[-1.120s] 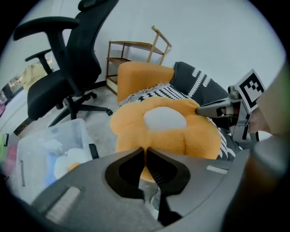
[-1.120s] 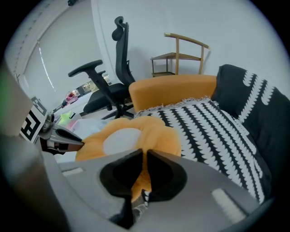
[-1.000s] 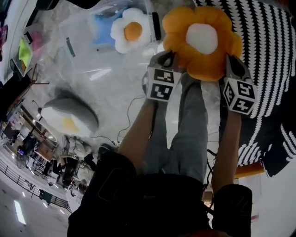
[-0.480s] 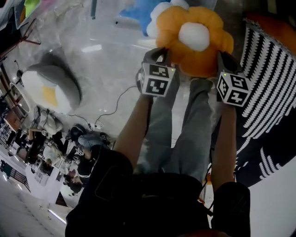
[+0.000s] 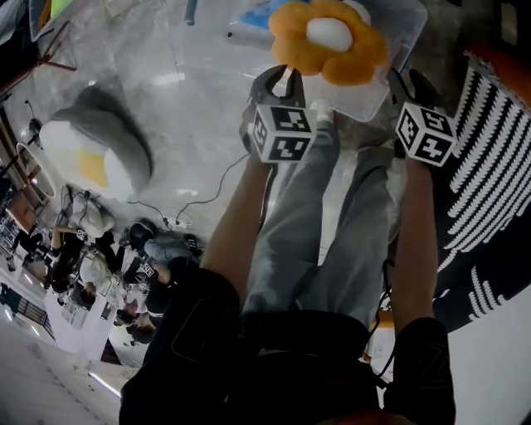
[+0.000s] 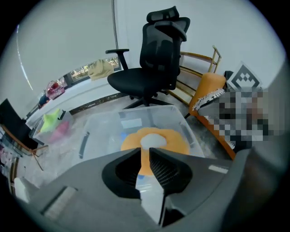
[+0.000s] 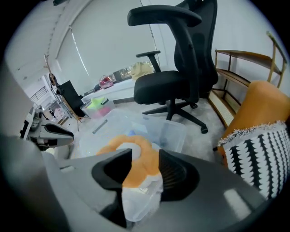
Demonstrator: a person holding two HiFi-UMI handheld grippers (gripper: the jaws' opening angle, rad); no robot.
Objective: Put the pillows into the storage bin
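An orange flower pillow (image 5: 328, 41) with a white centre lies in the clear storage bin (image 5: 375, 101) at the top of the head view, on top of a blue pillow (image 5: 255, 14). My left gripper (image 5: 278, 79) and right gripper (image 5: 401, 81) hang just short of it, one at each side. Both pairs of jaws have just been opening and nothing is between them. In the left gripper view the pillow (image 6: 154, 140) shows beyond a narrow gap in my left gripper (image 6: 146, 152). The right gripper (image 7: 145, 156) stands wider, with the pillow (image 7: 136, 156) past it.
A grey and white egg pillow (image 5: 95, 162) lies on the floor at the left. A black-and-white striped cushion (image 5: 489, 166) is at the right. Behind the bin (image 6: 136, 113) stand a black office chair (image 6: 154, 59) and an orange wooden chair (image 6: 206, 90).
The orange pillow, held between both grippers earlier, now rests in the bin. Both pairs of jaws have come off it, and the grippers have moved toward the bin.
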